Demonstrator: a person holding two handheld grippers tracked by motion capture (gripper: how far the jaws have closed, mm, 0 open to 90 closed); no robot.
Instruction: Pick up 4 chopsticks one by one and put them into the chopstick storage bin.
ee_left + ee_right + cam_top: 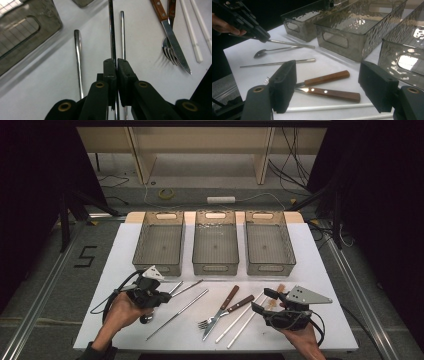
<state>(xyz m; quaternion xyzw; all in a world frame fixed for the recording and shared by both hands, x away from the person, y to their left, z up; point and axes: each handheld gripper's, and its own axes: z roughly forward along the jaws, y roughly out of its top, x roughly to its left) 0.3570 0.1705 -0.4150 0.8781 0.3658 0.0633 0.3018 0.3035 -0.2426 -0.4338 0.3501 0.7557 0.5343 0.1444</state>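
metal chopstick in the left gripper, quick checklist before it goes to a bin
1. Left gripper shut on metal chopstick: ok.
2. Chopstick clear of the cloth: ok, the right gripper view shows it lifted.
3. Second metal chopstick and spoon left lying: ok.
4. Left bin empty: ok.
5. Right gripper open, off the knife and fork: ok.
6. Which bin suits chopsticks: cannot tell.
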